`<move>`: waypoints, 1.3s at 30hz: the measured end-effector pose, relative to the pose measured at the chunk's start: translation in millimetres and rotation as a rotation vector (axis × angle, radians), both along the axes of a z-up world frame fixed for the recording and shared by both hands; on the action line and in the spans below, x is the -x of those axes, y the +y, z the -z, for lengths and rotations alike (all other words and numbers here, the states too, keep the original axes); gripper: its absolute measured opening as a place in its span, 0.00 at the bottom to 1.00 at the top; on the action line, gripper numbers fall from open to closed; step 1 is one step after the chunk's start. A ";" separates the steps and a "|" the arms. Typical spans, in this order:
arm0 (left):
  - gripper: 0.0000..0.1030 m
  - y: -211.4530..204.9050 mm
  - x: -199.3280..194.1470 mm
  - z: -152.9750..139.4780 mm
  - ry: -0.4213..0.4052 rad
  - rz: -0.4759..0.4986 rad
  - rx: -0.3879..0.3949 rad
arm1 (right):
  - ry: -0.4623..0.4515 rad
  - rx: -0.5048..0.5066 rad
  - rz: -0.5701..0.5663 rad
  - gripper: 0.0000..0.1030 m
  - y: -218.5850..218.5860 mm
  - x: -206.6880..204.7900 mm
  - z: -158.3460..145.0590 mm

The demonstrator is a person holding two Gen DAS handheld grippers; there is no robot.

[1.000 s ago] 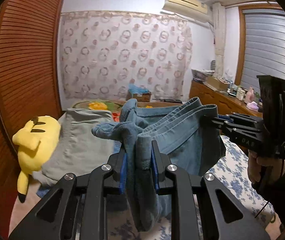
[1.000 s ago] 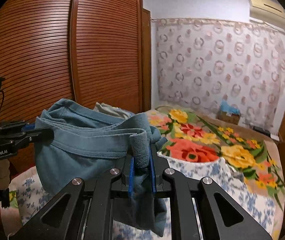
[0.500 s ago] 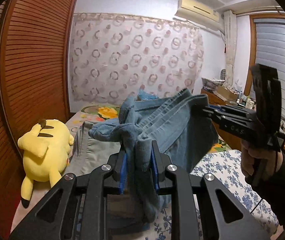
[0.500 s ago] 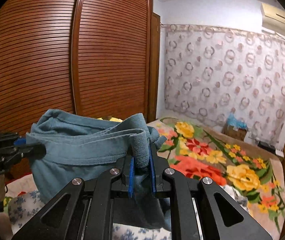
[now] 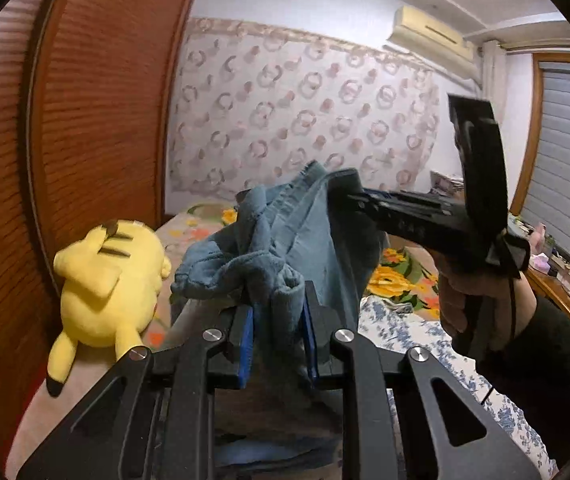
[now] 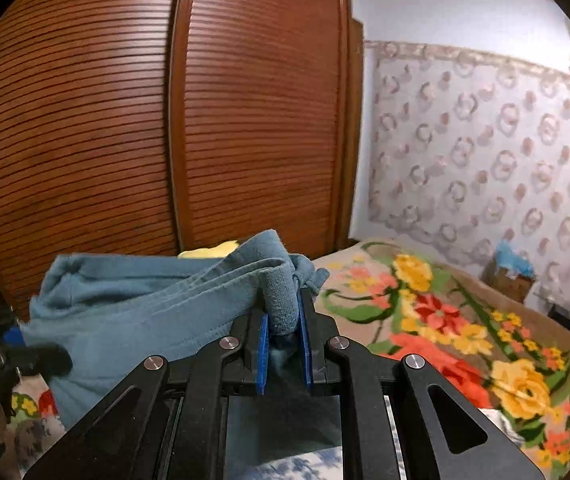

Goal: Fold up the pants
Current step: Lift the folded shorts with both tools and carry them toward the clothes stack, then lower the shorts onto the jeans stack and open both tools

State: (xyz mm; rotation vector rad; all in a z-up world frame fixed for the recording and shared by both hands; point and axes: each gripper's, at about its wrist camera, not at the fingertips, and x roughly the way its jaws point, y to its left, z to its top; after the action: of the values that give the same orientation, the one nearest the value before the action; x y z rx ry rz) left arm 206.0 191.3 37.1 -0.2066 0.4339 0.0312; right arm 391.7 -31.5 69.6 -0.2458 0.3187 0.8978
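Observation:
Blue-grey pants (image 5: 305,240) hang in the air over the bed, stretched between both grippers. My left gripper (image 5: 277,316) is shut on a bunched corner of the cloth between its blue pads. In the left wrist view my right gripper (image 5: 345,190), held by a hand (image 5: 473,300) in a dark sleeve, clamps the other end. The right wrist view shows the pants (image 6: 145,308) as a sagging band, with my right gripper (image 6: 283,320) shut on a rolled edge. The left gripper (image 6: 45,356) is a dark blur at the left edge there.
A yellow plush toy (image 5: 109,284) lies on the bed by the brown slatted wardrobe (image 6: 165,120). A floral blanket (image 6: 445,320) covers the bed's far part, a blue-flowered sheet (image 5: 397,328) the near part. A patterned curtain (image 5: 305,108) hangs behind; a cluttered sideboard (image 5: 565,276) stands right.
Both grippers have swung leftward across the room with the pants still clamped. The two grippers have come closer together, so the cloth between them hangs shorter and more bunched. The plush toy looms nearer.

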 end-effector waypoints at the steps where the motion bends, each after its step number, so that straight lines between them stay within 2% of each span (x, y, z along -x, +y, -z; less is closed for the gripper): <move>1: 0.21 3.3 -0.9 3.6 0.008 -0.011 0.002 | 0.010 0.008 -0.012 0.13 6.4 -5.8 2.0; 12: 0.23 20.7 1.9 37.2 0.095 -0.074 0.039 | 0.070 0.078 -0.080 0.13 51.1 -49.7 19.3; 19: 0.40 25.0 6.9 40.6 0.102 -0.077 0.054 | 0.068 0.041 -0.067 0.40 53.5 -49.2 10.7; 23: 0.52 20.2 10.9 32.5 0.075 -0.080 0.027 | 0.044 0.022 -0.072 0.47 39.9 -44.9 5.9; 31: 0.53 11.3 13.4 17.7 0.034 -0.076 -0.031 | 0.045 0.039 -0.008 0.48 7.9 -42.9 15.1; 35: 0.53 8.6 1.7 25.7 0.092 -0.084 -0.071 | 0.077 0.048 0.039 0.48 2.2 -45.9 18.8; 39: 0.53 12.5 -2.5 37.2 0.136 -0.098 -0.073 | 0.093 0.072 0.104 0.48 13.6 -55.6 19.9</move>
State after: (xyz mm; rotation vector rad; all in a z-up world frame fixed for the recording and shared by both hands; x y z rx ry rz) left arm 208.5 203.8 -0.1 -0.1539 0.5574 0.1578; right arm 447.3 -17.9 49.7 -0.2516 0.4469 0.7976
